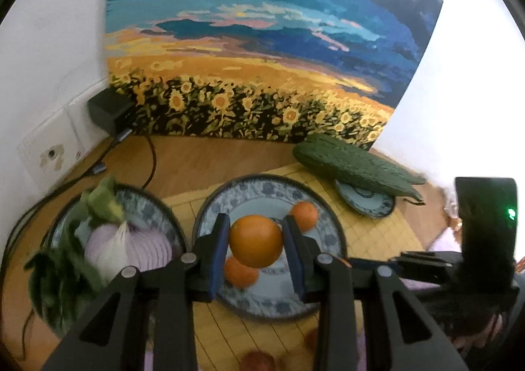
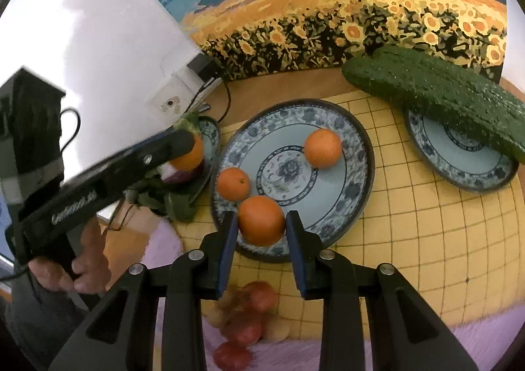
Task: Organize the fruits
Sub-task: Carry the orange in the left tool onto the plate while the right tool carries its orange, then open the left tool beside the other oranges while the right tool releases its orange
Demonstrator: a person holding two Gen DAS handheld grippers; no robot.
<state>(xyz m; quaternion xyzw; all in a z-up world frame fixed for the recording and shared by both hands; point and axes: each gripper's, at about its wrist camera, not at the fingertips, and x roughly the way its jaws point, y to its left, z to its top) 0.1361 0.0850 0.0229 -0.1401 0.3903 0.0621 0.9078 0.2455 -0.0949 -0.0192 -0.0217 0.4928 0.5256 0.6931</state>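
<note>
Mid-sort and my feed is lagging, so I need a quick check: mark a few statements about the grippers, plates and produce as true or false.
1. The left gripper is shut on one orange, and the right gripper on a second orange. True.
2. The large middle plate is bare. False: two loose oranges lie on it.
3. A cucumber lies across the small plate. True.
4. The purple onion shares the oranges' plate. False: it sits with leafy greens on a separate plate.
</note>
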